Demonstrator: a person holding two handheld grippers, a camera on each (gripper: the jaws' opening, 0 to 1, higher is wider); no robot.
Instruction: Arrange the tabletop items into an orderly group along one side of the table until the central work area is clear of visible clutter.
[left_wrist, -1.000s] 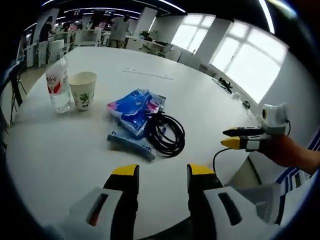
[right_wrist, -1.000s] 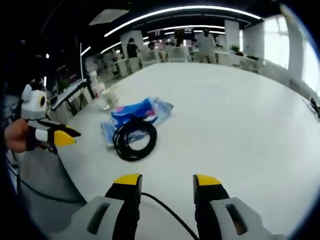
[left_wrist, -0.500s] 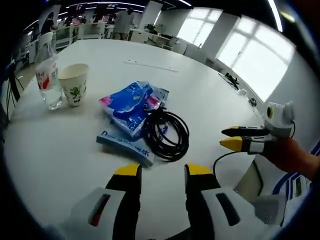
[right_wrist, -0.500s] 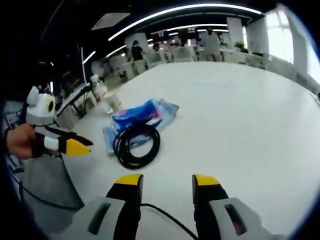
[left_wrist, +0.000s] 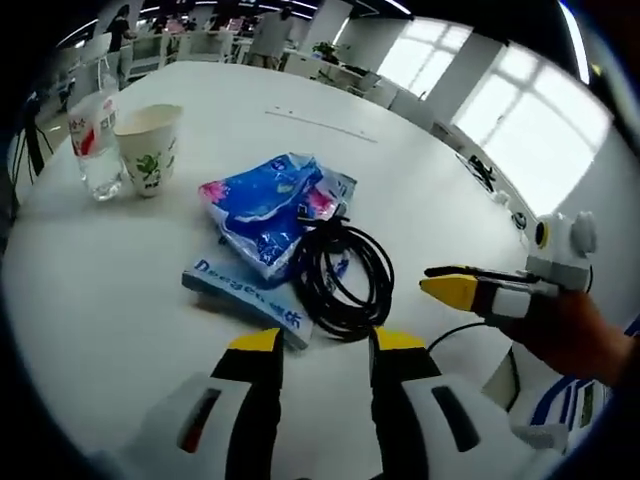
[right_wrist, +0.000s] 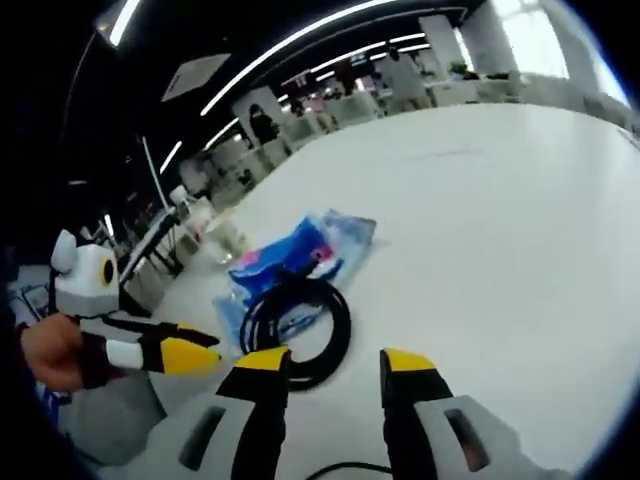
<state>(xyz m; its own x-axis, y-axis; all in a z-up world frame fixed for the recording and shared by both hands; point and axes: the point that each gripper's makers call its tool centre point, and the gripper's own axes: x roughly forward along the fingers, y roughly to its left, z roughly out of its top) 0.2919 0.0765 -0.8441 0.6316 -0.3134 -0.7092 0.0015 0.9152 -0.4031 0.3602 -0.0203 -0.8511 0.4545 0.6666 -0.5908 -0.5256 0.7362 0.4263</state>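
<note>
Black coiled cable lay against blue packets, cluttering mid-table; both grippers hovered, jaws apart, empty.

The right gripper rises from the bottom with its yellow-tipped jaws apart and nothing between them, above a white table. Just past the tips lies a coiled black cable, resting partly on a blue packet. A cup and bottle stand farther off. The left gripper enters from the left, held by a hand
</note>
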